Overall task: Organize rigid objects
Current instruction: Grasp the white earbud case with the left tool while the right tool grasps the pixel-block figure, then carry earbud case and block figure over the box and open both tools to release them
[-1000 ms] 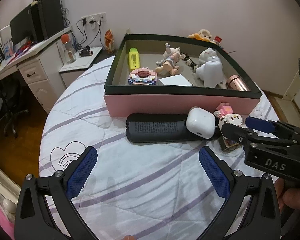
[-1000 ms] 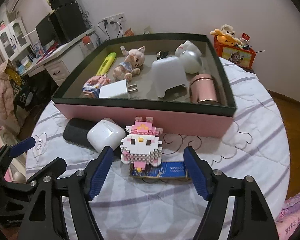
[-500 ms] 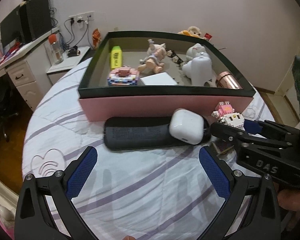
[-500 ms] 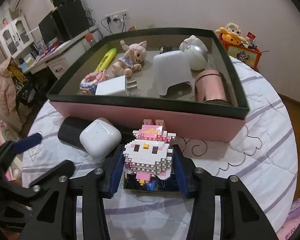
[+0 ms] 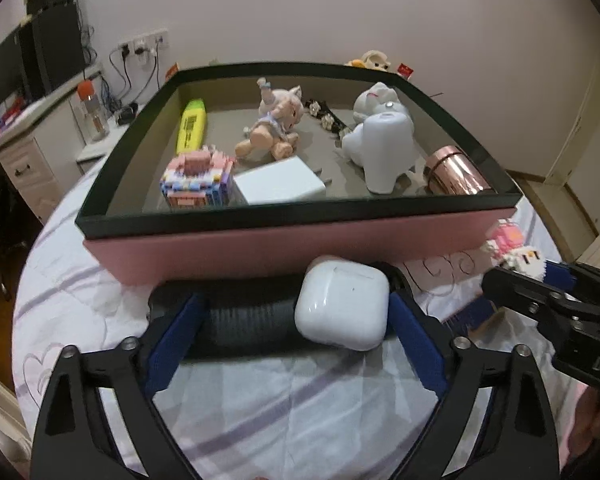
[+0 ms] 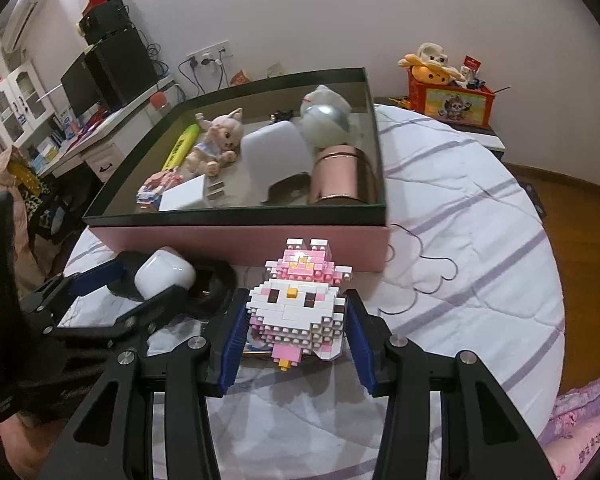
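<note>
**Blue pads on both tools, one toy gripped, one case straddled**

Blue-padded, the right gripper (image 6: 296,344) is pinching the brick-built pink-and-white cat figure (image 6: 298,308), one pad against each flank, the toy facing the camera. It looks lifted just clear of the small dark card (image 5: 466,314) under it, though contact is hard to judge. The pink box (image 6: 240,242) lies straight ahead, its near wall just beyond the figure, so the coming move appears to be up and forward over the rim.

The left gripper (image 5: 292,320) is spread wide around the black pouch (image 5: 244,312), whose long axis runs crosswise between the pads. The white earbud case (image 5: 342,304) sits on the pouch's right end, just beside the right pad.
</note>
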`<control>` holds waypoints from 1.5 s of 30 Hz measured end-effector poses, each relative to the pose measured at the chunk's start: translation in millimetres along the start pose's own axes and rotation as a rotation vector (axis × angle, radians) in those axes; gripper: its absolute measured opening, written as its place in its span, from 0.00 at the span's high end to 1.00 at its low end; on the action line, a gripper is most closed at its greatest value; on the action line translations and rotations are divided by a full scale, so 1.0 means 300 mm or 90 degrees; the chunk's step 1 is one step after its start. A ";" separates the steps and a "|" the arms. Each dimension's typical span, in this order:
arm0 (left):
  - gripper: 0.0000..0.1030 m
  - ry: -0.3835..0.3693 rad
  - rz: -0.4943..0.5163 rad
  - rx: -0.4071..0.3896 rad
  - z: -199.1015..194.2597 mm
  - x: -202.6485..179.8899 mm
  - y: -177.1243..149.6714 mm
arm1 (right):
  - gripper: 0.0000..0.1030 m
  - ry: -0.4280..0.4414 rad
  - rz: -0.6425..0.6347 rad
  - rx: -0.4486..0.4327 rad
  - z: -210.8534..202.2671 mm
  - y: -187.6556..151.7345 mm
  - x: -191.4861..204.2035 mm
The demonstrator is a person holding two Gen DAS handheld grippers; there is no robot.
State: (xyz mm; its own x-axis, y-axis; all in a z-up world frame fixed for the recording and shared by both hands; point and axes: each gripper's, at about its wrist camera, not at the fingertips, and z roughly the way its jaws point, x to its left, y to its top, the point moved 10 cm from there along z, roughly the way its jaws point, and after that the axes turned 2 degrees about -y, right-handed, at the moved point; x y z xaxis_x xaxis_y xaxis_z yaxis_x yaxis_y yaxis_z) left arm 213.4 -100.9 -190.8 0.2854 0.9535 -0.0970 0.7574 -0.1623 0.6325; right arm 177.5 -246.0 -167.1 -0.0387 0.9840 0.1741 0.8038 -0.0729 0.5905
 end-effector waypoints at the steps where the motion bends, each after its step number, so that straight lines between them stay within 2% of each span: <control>1: 0.17 -0.003 0.000 -0.002 0.001 0.000 0.006 | 0.55 -0.001 0.001 0.000 -0.001 0.001 -0.004; 4: 0.33 -0.009 0.002 -0.008 0.004 -0.001 0.019 | 0.55 0.000 0.004 0.000 0.002 0.005 -0.009; 11: 0.57 -0.037 -0.014 -0.025 -0.022 0.014 0.007 | 0.54 0.008 0.001 0.000 0.001 -0.001 0.004; 22: 0.57 -0.061 -0.041 -0.039 -0.075 0.040 -0.015 | 0.55 0.010 -0.006 -0.007 -0.033 -0.004 0.024; 31: 0.57 -0.067 -0.044 -0.075 -0.213 0.074 0.030 | 0.55 0.022 -0.029 -0.024 -0.080 0.031 0.093; 39: 0.57 -0.044 -0.031 -0.110 -0.277 0.144 0.206 | 0.55 0.024 -0.078 -0.072 -0.123 0.218 0.179; 45: 0.57 -0.045 -0.020 -0.101 -0.199 0.175 0.354 | 0.55 0.035 -0.084 -0.084 -0.079 0.388 0.207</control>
State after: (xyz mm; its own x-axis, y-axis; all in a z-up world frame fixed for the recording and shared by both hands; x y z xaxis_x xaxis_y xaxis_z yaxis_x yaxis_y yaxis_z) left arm 273.7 -52.9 -82.9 0.3080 0.9363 -0.1688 0.6657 -0.0853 0.7413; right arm 254.7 -197.2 -68.9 -0.1734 0.9763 0.1292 0.7054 0.0315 0.7081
